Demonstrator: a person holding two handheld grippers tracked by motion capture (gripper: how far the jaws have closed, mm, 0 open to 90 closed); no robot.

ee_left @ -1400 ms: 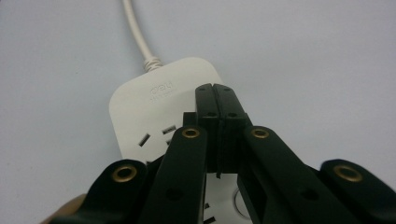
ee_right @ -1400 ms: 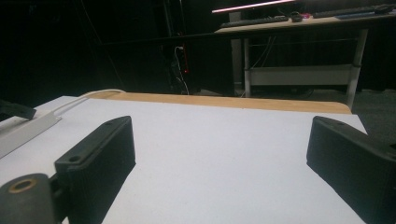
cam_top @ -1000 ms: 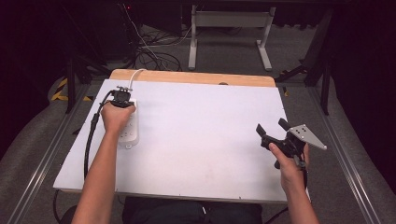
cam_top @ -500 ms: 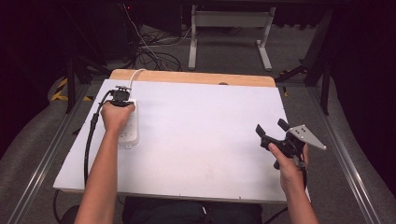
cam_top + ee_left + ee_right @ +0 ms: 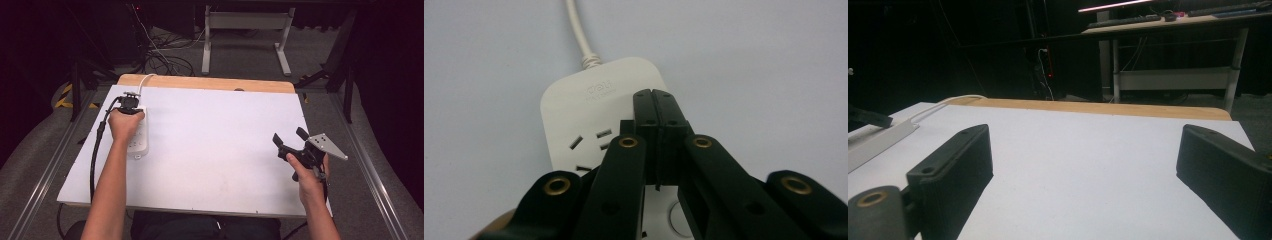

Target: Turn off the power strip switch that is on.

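A white power strip [image 5: 139, 135] lies at the left of the white table [image 5: 220, 150] in the high view, its pale cord [image 5: 145, 80] running off toward the upper left of the frame over the wooden edge. The left gripper [image 5: 129, 103] sits on top of the strip's far end, with the hand [image 5: 125, 125] covering the strip's middle. In the left gripper view the two black jaws are pressed flat together with nothing between them, their tips resting over the power strip [image 5: 589, 110] just beyond its nearest sockets. The right gripper [image 5: 291, 138] is held at the lower right of the high view, well apart from the strip, its jaws spread wide and empty above bare table.
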